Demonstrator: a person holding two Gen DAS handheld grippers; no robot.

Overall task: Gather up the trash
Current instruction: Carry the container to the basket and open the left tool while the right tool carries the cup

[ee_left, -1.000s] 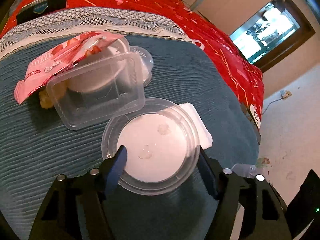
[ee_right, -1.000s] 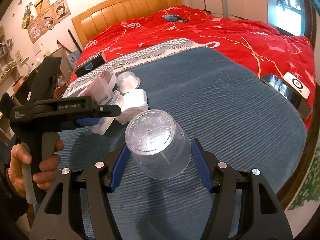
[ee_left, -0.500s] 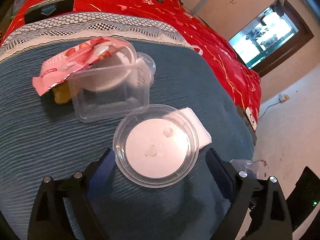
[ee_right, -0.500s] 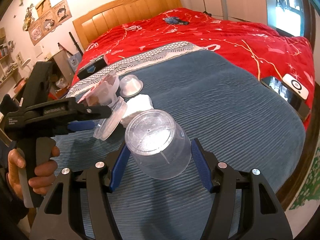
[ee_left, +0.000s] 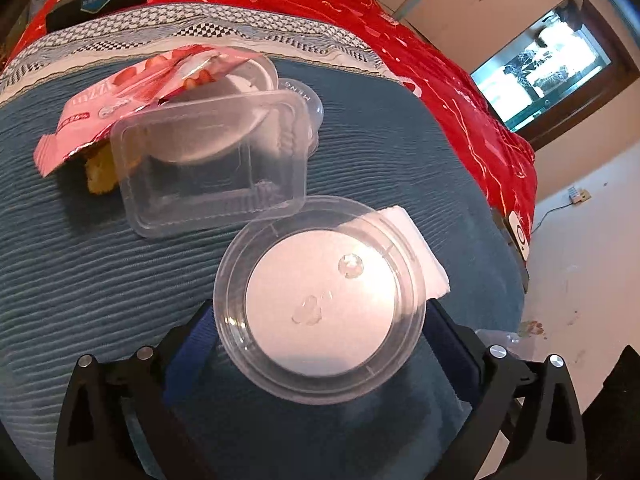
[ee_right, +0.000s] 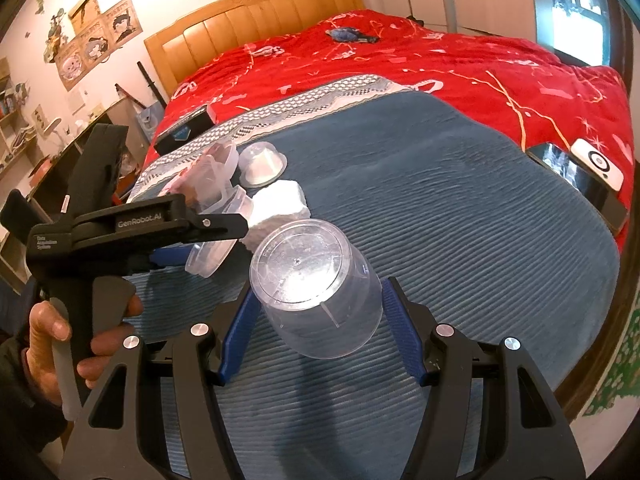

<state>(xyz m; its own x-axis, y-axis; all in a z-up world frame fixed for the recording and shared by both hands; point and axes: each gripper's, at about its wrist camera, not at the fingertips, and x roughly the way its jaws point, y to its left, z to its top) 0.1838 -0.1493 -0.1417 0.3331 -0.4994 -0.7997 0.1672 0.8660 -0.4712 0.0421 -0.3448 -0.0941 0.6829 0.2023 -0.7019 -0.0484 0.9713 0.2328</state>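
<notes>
Lid (ee_left: 320, 312), round and clear, lies on the bed's blue blanket between the opening, untouching jaws of the left claw (ee_left: 320, 332), while the right claw (ee_right: 316, 324) clasps a clear cup (ee_right: 316, 292) nearby

Bare blue blanket (ee_right: 460, 216) right of clustered plastic containers (ee_left: 208, 160).

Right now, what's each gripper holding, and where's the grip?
Right gripper: clear plastic cup, pads clamped on opposite side walls. Left gripper: jaws opening around the round clear lid; nothing gripped.
</notes>
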